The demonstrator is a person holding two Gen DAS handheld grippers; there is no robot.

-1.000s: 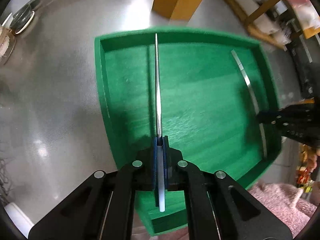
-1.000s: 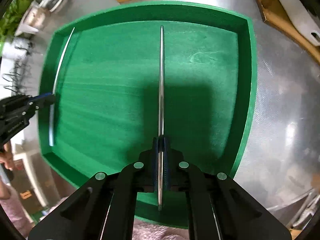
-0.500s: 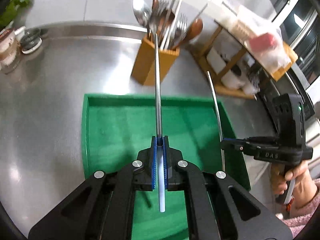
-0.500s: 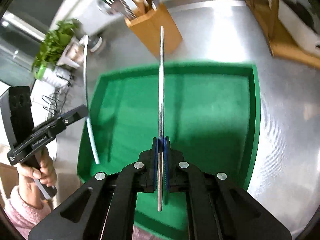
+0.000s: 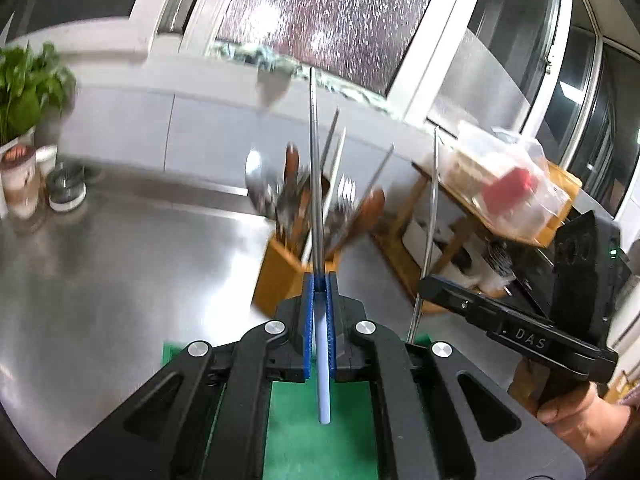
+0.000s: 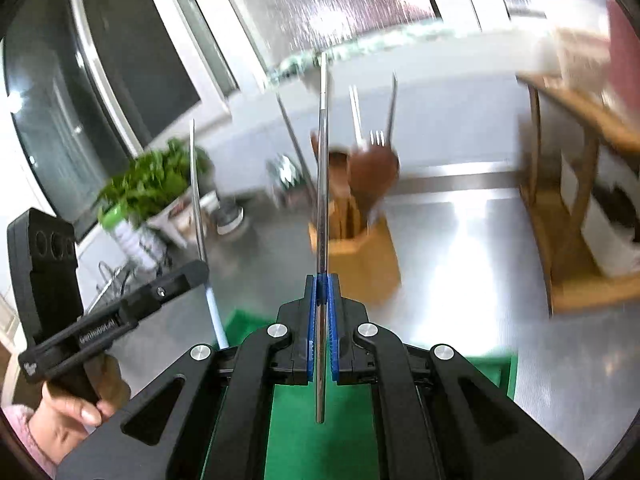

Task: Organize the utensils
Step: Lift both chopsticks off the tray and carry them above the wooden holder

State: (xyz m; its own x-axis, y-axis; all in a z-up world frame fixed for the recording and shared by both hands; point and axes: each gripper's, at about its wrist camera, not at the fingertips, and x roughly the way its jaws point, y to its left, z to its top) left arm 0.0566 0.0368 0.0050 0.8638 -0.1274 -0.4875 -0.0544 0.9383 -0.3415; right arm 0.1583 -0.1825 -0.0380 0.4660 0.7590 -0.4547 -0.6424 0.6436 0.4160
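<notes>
Left tongs (image 5: 319,284) clamp a white-handled chopstick (image 5: 313,168), right tongs (image 6: 321,284) clamp a steel chopstick (image 6: 322,160); both upright (slightly blurred) before the utensil block (image 5: 280,276), above the bench (image 5: 120,272)

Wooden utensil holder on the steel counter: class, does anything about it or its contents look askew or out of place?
The wooden utensil holder stands upright, but its utensils are crammed in and splay outward at different angles. Motion blur hides finer detail. Nothing looks spilled or damaged.
</notes>
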